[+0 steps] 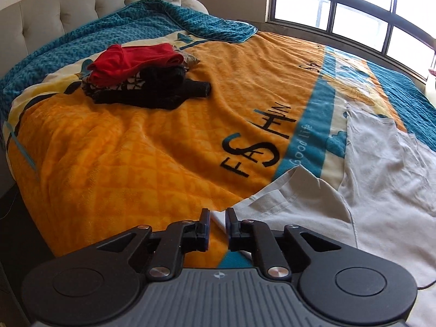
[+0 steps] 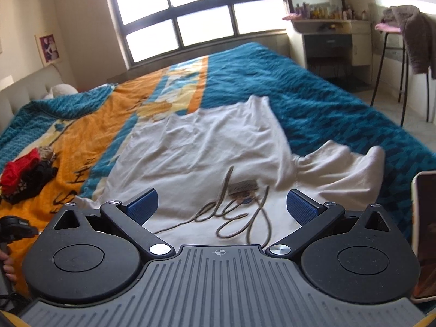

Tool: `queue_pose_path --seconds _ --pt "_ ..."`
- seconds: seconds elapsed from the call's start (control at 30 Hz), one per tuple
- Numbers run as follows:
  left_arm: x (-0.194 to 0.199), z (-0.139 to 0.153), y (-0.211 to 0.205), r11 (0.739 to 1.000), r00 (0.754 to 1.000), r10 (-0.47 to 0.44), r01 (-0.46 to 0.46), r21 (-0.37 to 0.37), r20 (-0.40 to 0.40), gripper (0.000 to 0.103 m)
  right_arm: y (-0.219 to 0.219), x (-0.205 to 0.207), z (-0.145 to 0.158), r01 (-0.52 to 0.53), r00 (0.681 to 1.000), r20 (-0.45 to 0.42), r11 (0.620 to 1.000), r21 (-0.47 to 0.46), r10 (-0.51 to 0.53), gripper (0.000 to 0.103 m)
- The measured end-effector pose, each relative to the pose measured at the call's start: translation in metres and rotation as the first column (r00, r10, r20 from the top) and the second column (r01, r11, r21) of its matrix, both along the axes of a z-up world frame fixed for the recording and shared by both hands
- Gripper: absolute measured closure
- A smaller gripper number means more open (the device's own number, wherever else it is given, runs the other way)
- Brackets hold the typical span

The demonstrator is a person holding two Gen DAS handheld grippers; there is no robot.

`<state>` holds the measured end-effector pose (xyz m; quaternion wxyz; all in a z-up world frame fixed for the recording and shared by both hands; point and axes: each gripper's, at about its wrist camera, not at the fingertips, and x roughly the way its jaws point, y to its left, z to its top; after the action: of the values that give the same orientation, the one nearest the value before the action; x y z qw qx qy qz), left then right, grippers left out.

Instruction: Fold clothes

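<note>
- The pile (image 1: 136, 79) of red and black clothes is sitting on the orange part of the blanket (image 1: 122, 163), well apart from the work. It is looking bundled more than squared, so I am not judging whether it is finished.
- The left gripper (image 1: 218, 215) is sitting low at the near edge of the bed, its jaws nearly together with a pale edge of cloth showing in the narrow gap. This is looking like a pinch on the shirt's sleeve or shoulder, though I cannot tell whether the pads are truly biting.
- The shirt (image 2: 207, 147) is lying front up and mostly spread across the orange-to-teal seam, the script print near its closer end.
- The right gripper (image 2: 222, 207) is hovering over that print with jaws wide apart, holding nothing.
- The right sleeve (image 2: 340, 166) is lying bunched and rippled on the teal side.
- To do this step well, I am judging that the cloth needs to be flat before any crease: the bunched sleeve wants smoothing out, and any pinch should take both layers at a seam so the fabric is not sliding.
- Lifting low and dragging little should keep the soft blanket from rucking underneath.
</note>
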<state>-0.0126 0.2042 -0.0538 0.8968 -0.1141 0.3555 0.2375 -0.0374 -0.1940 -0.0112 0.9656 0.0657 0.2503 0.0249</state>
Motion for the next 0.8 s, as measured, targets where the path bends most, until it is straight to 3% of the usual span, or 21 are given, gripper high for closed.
queue_pose_path --seconds 0.17,0.2,0.23,0.3,0.33,0.4,0.5,0.67,0.8 --pt "-0.009 0.016 -0.047 0.979 0.979 -0.203 0.203 -0.003 0.010 0.083 -0.002 0.010 -0.018 -0.055 0.992 -0.109 0.998 0.029 0.058 0.001" --pt "-0.009 0.016 -0.058 0.970 0.970 -0.245 0.245 -0.004 0.007 0.080 -0.003 0.012 -0.021 -0.067 0.989 -0.132 0.997 0.037 0.071 0.009" --pt "-0.008 0.017 -0.068 0.959 0.959 -0.285 0.285 -0.003 0.004 0.080 -0.003 0.014 -0.025 -0.078 0.984 -0.155 0.996 0.045 0.084 0.028" --pt "-0.005 0.013 -0.093 0.928 0.929 -0.371 0.371 0.015 -0.004 0.080 -0.004 0.019 -0.033 -0.100 0.973 -0.200 0.993 0.062 0.111 0.053" --pt "-0.003 0.011 -0.105 0.910 0.910 -0.414 0.414 0.027 -0.008 0.080 -0.005 0.021 -0.036 -0.111 0.967 -0.223 0.991 0.071 0.124 0.074" --pt "0.000 0.005 -0.124 0.879 0.880 -0.474 0.474 0.049 -0.023 0.080 -0.005 0.025 -0.044 -0.131 0.952 -0.267 0.987 0.089 0.151 0.098" --pt "0.001 -0.012 -0.144 0.840 0.841 -0.533 0.539 0.063 -0.096 0.085 -0.003 0.029 -0.054 -0.122 0.943 -0.303 0.991 0.062 0.135 0.098" --pt "-0.030 -0.031 -0.156 0.753 0.746 -0.641 0.657 0.042 -0.182 0.092 -0.013 0.021 -0.079 -0.138 0.902 -0.411 0.990 0.020 0.134 0.101" --pt "-0.048 -0.021 -0.152 0.723 0.709 -0.676 0.690 0.005 -0.200 0.092 -0.016 0.006 -0.064 -0.169 0.904 -0.399 0.986 -0.001 0.154 0.100"
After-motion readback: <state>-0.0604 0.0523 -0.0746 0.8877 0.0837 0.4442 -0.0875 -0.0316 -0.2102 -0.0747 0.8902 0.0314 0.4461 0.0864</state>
